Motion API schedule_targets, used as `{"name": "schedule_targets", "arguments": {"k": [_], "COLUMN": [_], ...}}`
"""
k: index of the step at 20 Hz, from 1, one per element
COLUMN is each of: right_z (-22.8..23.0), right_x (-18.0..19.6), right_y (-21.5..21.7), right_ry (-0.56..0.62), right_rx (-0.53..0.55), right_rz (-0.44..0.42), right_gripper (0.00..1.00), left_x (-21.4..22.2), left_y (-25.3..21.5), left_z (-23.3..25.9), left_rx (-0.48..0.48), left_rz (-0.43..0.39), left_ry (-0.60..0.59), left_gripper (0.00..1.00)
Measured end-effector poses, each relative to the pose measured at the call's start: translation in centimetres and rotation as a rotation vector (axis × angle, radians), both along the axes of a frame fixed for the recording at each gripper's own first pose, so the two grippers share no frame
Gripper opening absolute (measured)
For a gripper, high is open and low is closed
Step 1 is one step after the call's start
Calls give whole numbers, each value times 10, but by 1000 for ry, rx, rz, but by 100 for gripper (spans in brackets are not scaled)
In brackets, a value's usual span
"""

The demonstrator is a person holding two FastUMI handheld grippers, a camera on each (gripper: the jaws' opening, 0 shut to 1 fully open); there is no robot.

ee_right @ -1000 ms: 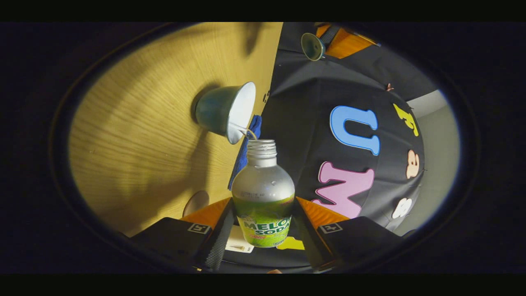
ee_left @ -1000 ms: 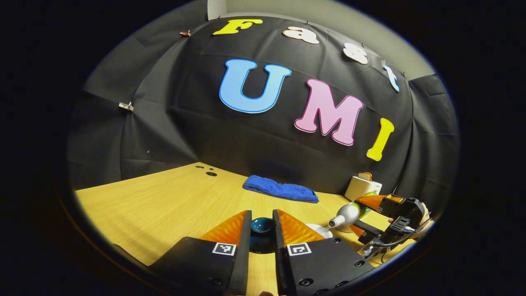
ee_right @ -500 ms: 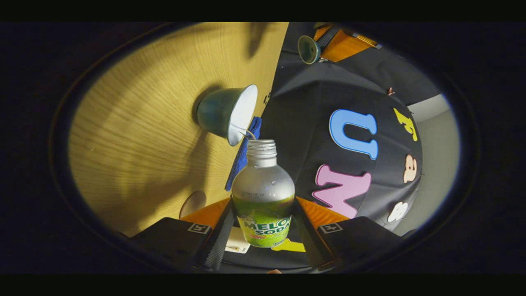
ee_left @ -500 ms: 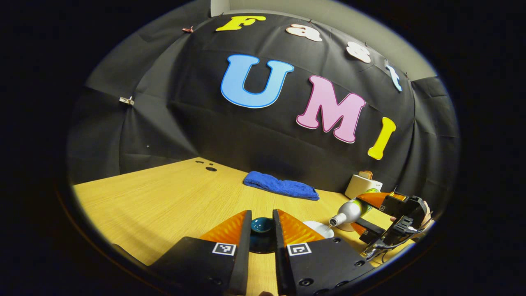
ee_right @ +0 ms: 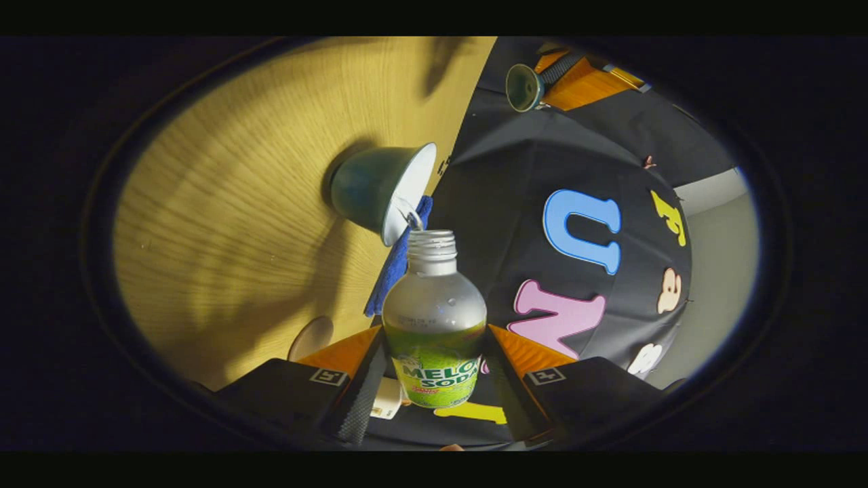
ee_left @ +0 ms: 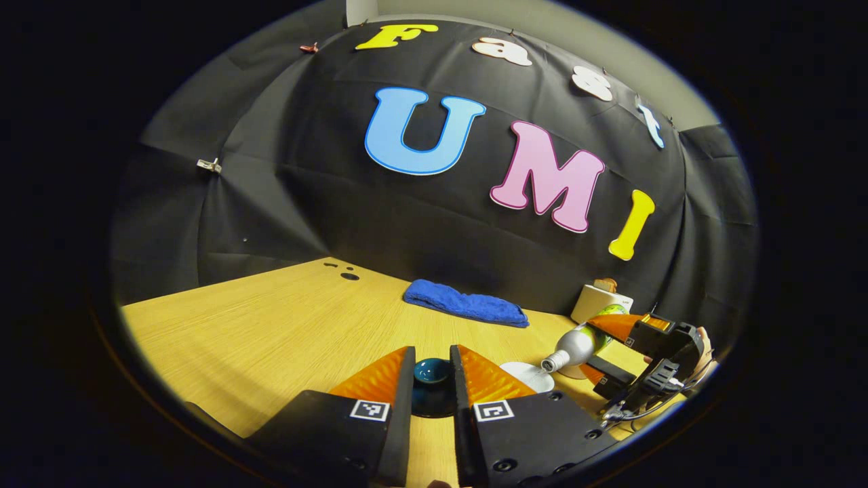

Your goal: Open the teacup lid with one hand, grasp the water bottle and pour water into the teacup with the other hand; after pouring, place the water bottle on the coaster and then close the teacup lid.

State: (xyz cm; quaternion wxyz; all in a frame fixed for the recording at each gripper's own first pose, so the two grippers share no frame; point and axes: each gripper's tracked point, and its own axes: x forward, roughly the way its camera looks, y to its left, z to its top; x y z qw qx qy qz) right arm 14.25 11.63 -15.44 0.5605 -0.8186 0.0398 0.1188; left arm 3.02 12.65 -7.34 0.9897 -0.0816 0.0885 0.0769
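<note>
— While the frosted silver water bottle with the green label (ee_right: 434, 318) lies tipped almost flat, where does its mouth point?

— Straight ahead of the right gripper (ee_right: 434, 369), along the bottle's long axis, at the rim of the dark green, white-lined teacup (ee_right: 380, 190). A thin thread of water runs from the threaded neck into the cup. Both fingers press the label band from either side.

— And the cup itself?

— Upright on the pale wood-grain desk, toward its back edge, just in front of the folded blue towel (ee_left: 466, 306). In the left gripper view its white inside (ee_left: 525, 374) sits directly under the bottle's mouth.

— The lid?

— The glossy dark teal teacup lid (ee_left: 432, 386) is clamped by its knob between the narrow fingers of the left gripper (ee_left: 432, 379), held off to the cup's side.

— What does the next move turn on?

— I'd judge righting the bottle, then carrying it to the pale round coaster (ee_right: 310, 337), which lies on the desk nearer the right gripper than the cup does. A cream toaster (ee_left: 600, 305) stands at the back edge, beyond the bottle.
</note>
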Motion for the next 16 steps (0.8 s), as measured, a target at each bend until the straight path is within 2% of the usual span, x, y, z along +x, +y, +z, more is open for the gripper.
{"name": "schedule_targets", "arguments": {"k": [16], "right_z": [40], "right_x": [10], "right_y": [14], "right_ry": [-106], "right_rx": [-155], "right_rz": [86], "right_gripper": [80], "left_x": [1], "left_y": [1], "left_z": [-1], "left_rx": [-11], "left_rz": [-1], "left_ry": [-2], "left_gripper": [31]}}
